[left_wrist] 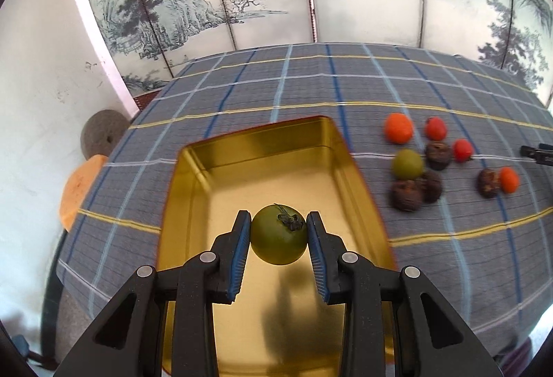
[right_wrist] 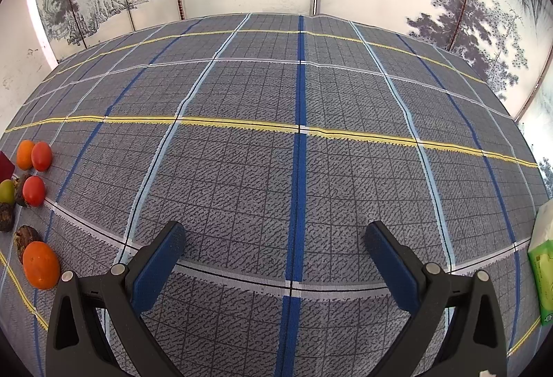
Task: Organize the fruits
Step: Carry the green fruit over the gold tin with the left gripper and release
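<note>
Covering the tabletop (right_wrist: pixel 242 152) is a grey plaid cloth, and on it sits a gold tin tray (left_wrist: pixel 193 190) whose floor shows no fruit lying in it, so by my judgement the sorting has barely begun. To the tray's right, on the cloth, a loose cluster waits: an orange fruit (left_wrist: pixel 398 128), three red tomatoes (left_wrist: pixel 435 128), one green fruit (left_wrist: pixel 407 164) and four dark wrinkled fruits (left_wrist: pixel 406 195). None of these touches the tray.

The left claw (left_wrist: pixel 278 233) hangs above the tray's near half, its blue pads pinching a green tomato (left_wrist: pixel 278 234) with a dried calyx on top; this would be the first piece delivered. The right claw (right_wrist: pixel 274 259) is spread wide and empty above bare cloth, the cluster off to its left. Nine pieces remain outside.
</note>
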`<state>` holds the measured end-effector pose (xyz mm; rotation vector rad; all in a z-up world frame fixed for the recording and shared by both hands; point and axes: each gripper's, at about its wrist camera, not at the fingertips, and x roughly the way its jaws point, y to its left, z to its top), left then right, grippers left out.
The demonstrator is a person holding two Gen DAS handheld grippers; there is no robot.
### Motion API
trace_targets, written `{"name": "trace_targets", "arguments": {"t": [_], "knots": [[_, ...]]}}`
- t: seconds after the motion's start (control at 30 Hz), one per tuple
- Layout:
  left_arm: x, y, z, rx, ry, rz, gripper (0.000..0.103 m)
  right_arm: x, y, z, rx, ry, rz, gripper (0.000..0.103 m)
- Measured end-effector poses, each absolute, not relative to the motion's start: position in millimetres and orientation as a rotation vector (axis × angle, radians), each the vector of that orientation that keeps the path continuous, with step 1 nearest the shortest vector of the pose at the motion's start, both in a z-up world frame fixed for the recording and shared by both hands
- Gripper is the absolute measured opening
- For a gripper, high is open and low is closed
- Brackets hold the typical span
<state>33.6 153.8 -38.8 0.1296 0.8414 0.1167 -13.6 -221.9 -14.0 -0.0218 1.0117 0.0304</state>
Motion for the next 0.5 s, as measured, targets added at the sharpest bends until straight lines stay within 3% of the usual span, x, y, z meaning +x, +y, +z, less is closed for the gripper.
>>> {"name": "trace_targets", "arguments": {"t": [0.5], "knots": [[91.2, 197.3, -44.3, 0.186, 0.878, 0.166, 0.034, -15.3, -224.8, -14.0, -0.014, 1.008, 0.015, 0.103]]}}
